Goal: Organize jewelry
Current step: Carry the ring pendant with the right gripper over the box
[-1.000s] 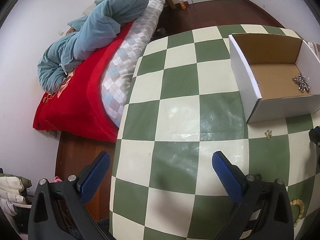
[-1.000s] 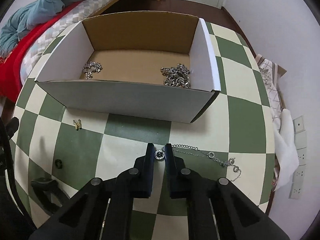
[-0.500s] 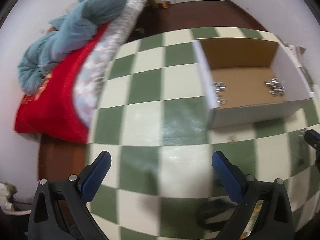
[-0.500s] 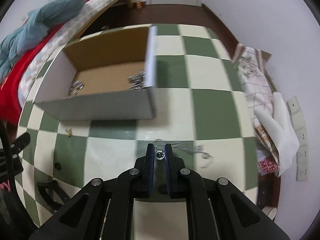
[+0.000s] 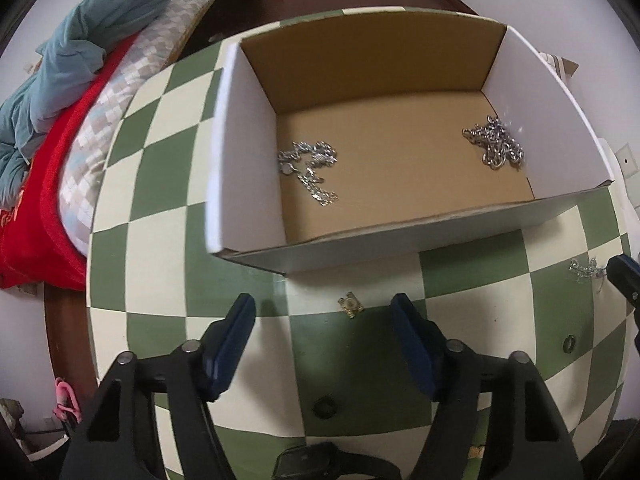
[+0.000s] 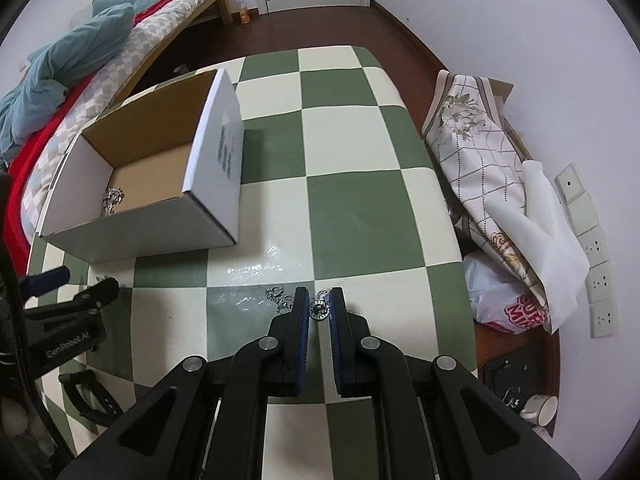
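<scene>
- A green-and-cream checkered table (image 5: 168,264) fills both wrist views, with a bed (image 6: 132,52) heaped in teal, red and patterned bedding on its far left.
- A white cardboard box (image 5: 400,240) with a bare brown inside stands open on the table, just beyond my left gripper.
- My left gripper (image 5: 324,344) points steeply down at the table near the box's front wall; its blue-padded jaws are closing with nothing between them.
- My right gripper (image 6: 319,310) is pinched narrow on a small round silver pendant (image 6: 319,310), well right of the box.
- The pendant's silver necklace chain (image 6: 280,296) trails from the pads to the left; whether it touches the table I cannot tell.
- Inside the box, a silver chain (image 5: 310,170) lies loose at the left of the floor.
- A heavier-linked silver chain (image 5: 496,146) is bunched at the far right corner of the box floor, against the right wall.
- A small gold-coloured piece (image 5: 351,305) lies on the table, just ahead of my left gripper's fingertips and near the box front.
- A small dark ring (image 5: 569,344) lies on a cream square to the right of my left gripper.
</scene>
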